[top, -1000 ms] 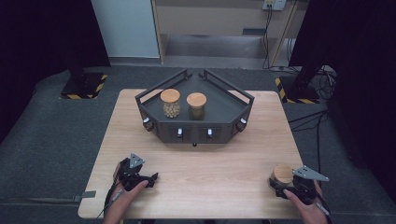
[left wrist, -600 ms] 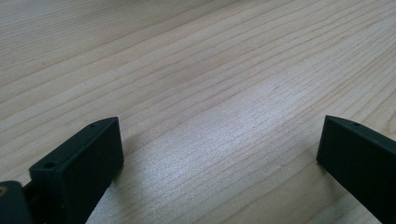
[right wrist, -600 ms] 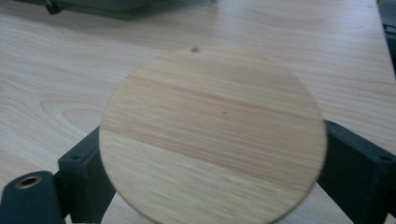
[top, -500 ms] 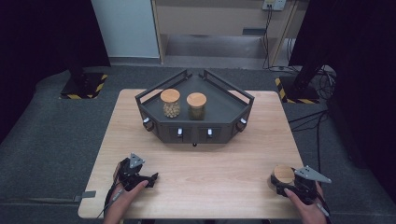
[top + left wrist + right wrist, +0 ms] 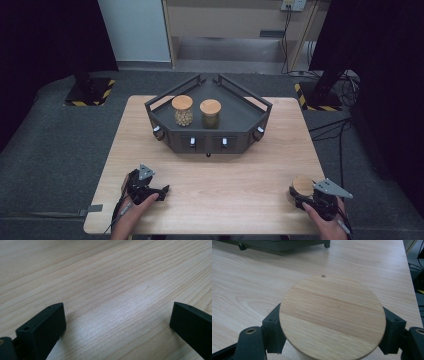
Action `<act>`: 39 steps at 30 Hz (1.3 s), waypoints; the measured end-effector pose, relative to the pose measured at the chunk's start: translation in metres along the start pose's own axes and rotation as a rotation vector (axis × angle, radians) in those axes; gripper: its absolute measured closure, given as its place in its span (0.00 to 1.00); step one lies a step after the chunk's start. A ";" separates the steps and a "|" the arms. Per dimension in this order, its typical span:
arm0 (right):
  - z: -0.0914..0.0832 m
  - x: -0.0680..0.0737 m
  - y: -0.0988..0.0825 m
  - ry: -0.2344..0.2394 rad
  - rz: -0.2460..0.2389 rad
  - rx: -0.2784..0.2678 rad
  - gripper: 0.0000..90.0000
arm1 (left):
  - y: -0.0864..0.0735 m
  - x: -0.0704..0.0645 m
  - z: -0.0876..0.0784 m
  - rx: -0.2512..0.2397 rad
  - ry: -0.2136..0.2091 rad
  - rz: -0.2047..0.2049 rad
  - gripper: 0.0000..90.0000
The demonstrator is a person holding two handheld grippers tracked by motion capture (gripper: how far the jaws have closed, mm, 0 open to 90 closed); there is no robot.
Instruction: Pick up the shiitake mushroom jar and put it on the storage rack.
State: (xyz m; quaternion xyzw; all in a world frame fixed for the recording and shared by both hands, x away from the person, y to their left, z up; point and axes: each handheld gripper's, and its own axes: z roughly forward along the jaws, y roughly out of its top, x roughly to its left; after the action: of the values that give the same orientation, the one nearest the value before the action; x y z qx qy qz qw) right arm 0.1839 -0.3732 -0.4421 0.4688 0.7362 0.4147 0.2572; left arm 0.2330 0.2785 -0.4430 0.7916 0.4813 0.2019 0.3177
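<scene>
A round jar with a flat, pale wooden lid (image 5: 332,316) is standing at the near right corner of the light, straight-grained wooden bench (image 5: 220,185); what it holds is hidden under the lid. The right gripper (image 5: 306,196) has just been closing, and its black jaws are now pressing against the jar's sides below the lid. The left gripper (image 5: 152,191) is resting near the bench's near left edge with its jaws spread wide over bare wood. Farther back, a dark angular metal tray (image 5: 235,117) is carrying two wooden-lidded glass jars, one with pale round pieces (image 5: 183,112), one with greenish contents (image 5: 210,114).
</scene>
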 end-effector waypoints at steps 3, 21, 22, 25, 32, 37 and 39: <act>-0.002 0.001 0.004 0.009 -0.011 -0.007 0.28 | 0.000 0.000 0.000 0.000 0.000 0.000 0.00; -0.003 0.005 0.037 0.048 -0.038 -0.015 0.28 | 0.000 0.000 0.000 0.000 0.000 0.000 0.00; -0.002 0.005 0.039 0.050 -0.038 -0.014 0.28 | 0.000 0.000 0.000 0.000 0.000 0.000 0.00; -0.001 0.007 0.045 0.057 -0.050 -0.011 0.28 | 0.000 0.000 0.000 0.000 0.000 0.000 0.00; 0.000 0.012 0.057 0.072 -0.072 -0.016 0.28 | 0.000 0.000 0.000 0.000 0.000 0.000 0.00; 0.003 0.017 0.064 0.074 -0.080 -0.006 0.28 | 0.000 0.000 0.000 0.000 0.000 0.000 0.00; 0.004 0.019 0.067 0.073 -0.080 -0.005 0.28 | 0.000 0.000 0.000 0.000 0.000 0.000 0.00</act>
State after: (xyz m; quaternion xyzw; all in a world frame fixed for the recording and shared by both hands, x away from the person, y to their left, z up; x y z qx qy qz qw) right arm 0.2108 -0.3405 -0.3870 0.4227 0.7623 0.4229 0.2478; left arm 0.2330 0.2785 -0.4430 0.7917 0.4812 0.2019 0.3176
